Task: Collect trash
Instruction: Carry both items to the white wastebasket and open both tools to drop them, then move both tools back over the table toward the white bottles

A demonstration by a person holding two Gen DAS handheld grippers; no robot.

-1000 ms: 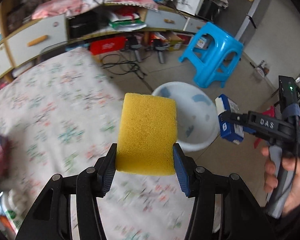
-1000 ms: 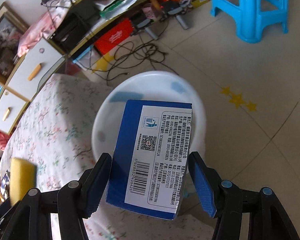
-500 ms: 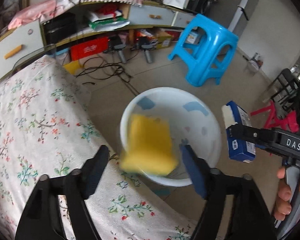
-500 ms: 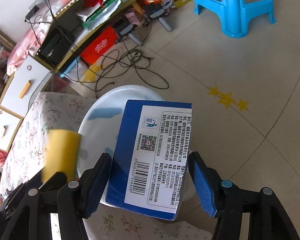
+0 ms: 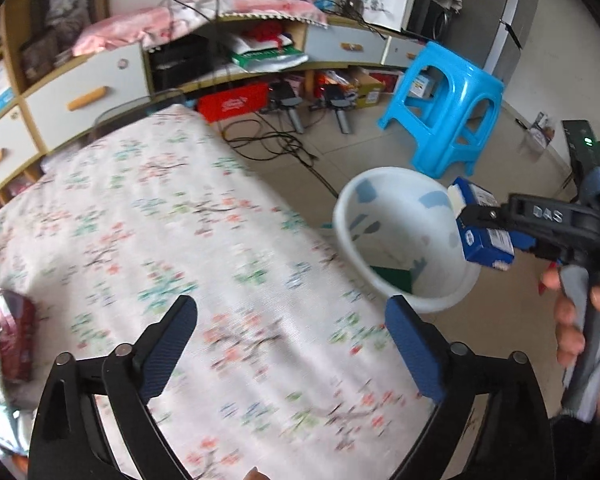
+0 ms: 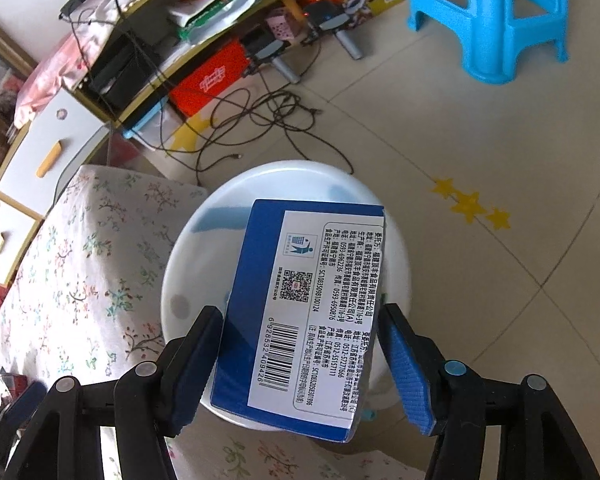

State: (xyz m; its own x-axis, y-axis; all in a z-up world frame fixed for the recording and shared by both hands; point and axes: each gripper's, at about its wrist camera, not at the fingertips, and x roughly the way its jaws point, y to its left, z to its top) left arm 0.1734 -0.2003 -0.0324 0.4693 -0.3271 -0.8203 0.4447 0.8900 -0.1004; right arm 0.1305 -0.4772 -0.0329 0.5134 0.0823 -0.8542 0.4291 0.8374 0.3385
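The right gripper (image 6: 300,354) clamps a blue cardboard box (image 6: 300,312), a glossy rectangular carton whose long axis runs forward along the fingers. It hangs directly above the white plastic bin (image 6: 188,264), a smooth round tub on the floor beside the floral tablecloth (image 5: 172,240). The left gripper (image 5: 292,336) is spread wide and empty over the cloth, farther from the bin.

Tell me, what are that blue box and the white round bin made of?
The blue box with the printed barcode label looks like thin glossy cardboard: sharp folded edges, flat faces. The white round bin seems smooth moulded plastic, judging by its thin, slightly shiny wall.
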